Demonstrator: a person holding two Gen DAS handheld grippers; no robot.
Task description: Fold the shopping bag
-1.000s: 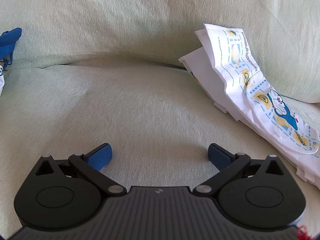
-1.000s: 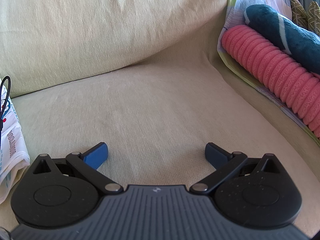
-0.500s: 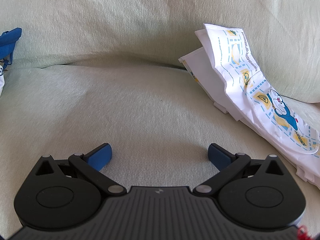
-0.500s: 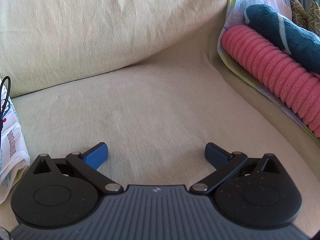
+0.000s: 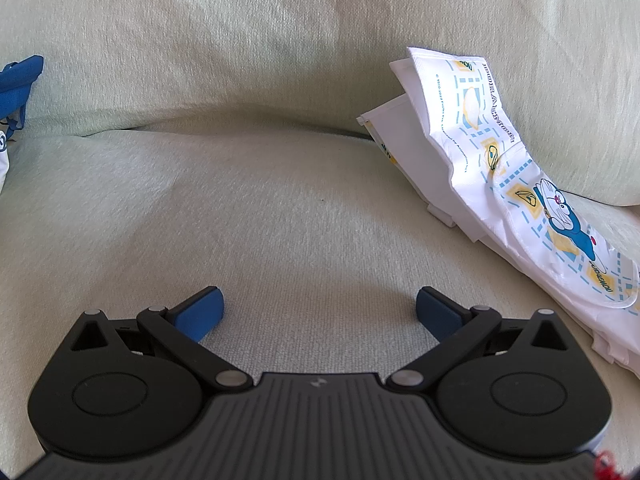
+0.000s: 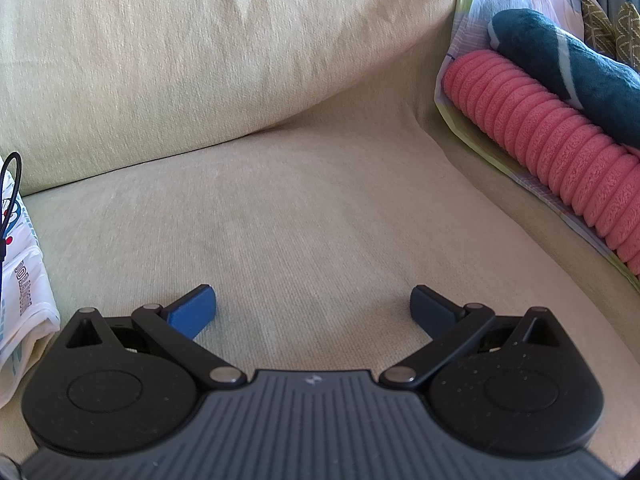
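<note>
While both tools lay idle over the sofa seat, nothing had changed across the last second: each view matched its earlier frames, with no shift of gripper or bag. Folding had therefore not begun, in my judgement.

The left gripper sat low in its frame, jaws spread wide and holding nothing, bare cushion between the blue pads. The right gripper was likewise spread and empty.

The shopping bag, white with a cartoon print, lay crumpled at the right of the left view, its upper end propped against the back cushion and its lower end trailing toward the lower right edge. In the right view only a strip of it showed at the left edge. It lay apart from both tools, between them as far as could be judged.

Other items: a blue fabric piece at the left edge of the left view; a black cord over the bag's edge in the right view; a pink ribbed roll and a dark teal plush at upper right. The cord could snag a lift; the roll and the plush lay well clear.
</note>
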